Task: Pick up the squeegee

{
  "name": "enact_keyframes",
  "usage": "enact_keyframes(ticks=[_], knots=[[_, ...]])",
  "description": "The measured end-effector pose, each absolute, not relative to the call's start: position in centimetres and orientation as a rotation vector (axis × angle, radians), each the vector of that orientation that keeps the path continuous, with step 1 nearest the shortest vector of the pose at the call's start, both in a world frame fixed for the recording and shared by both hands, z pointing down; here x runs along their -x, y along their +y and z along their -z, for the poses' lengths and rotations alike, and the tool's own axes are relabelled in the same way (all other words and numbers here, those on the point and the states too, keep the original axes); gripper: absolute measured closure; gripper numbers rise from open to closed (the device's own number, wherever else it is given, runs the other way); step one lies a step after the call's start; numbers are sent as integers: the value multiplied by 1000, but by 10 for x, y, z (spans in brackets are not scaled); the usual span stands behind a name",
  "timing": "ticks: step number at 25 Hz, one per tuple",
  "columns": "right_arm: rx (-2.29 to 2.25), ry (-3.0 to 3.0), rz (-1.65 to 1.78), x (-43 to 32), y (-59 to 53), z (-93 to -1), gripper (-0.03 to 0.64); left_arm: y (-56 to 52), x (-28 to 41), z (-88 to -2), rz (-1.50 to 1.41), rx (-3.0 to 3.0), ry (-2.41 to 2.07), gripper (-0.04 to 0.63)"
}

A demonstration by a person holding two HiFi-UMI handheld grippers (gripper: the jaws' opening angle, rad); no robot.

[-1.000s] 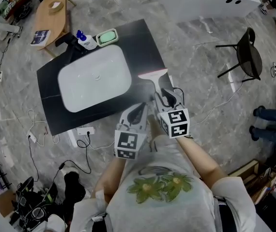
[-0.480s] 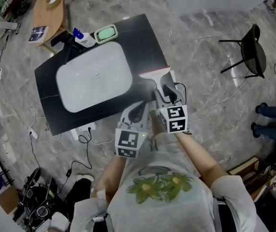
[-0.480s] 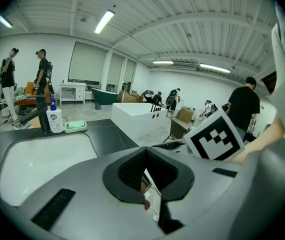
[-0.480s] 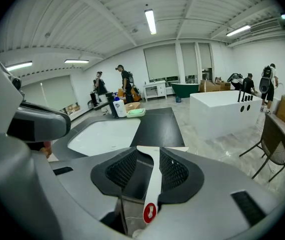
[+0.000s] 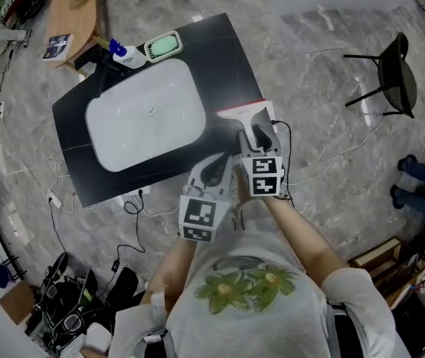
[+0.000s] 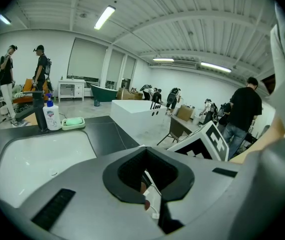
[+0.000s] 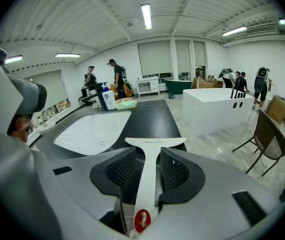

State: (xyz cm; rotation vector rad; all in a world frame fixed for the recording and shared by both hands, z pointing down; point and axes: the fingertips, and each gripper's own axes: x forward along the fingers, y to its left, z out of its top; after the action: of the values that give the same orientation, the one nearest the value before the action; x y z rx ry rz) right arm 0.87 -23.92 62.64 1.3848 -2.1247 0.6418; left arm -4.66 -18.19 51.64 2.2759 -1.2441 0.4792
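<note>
A white squeegee (image 5: 241, 112) lies on the near right corner of the black countertop (image 5: 220, 51), blade away from me, its red-tipped handle (image 7: 146, 181) pointing back at me. My right gripper (image 5: 258, 136) is lowered over that handle. Its jaws have just been opening and now stand wide, with the handle between the pads and a gap on each side (image 7: 147, 156). My left gripper (image 5: 214, 168) hovers beside it on the left, over the counter's front edge. The left jaw tips meet with nothing held (image 6: 143, 149).
A white sink basin (image 5: 145, 114) fills the counter's middle. A soap bottle (image 5: 127, 57) and a green soap dish (image 5: 162, 47) stand at its far edge. A black chair (image 5: 388, 77) is on the right, cables (image 5: 134, 215) trail on the floor below the counter, and people stand far off.
My right gripper has sunk down and slid forward along the squeegee handle toward the blade. The left gripper has barely shifted.
</note>
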Motion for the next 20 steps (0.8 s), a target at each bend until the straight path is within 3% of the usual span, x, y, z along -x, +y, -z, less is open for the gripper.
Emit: enact_keyframes(ticks=[20], knots=[[-1402, -2032, -668, -9, -249, -664, 485, -192, 53, -533, -485, -2229, -1220, 586]])
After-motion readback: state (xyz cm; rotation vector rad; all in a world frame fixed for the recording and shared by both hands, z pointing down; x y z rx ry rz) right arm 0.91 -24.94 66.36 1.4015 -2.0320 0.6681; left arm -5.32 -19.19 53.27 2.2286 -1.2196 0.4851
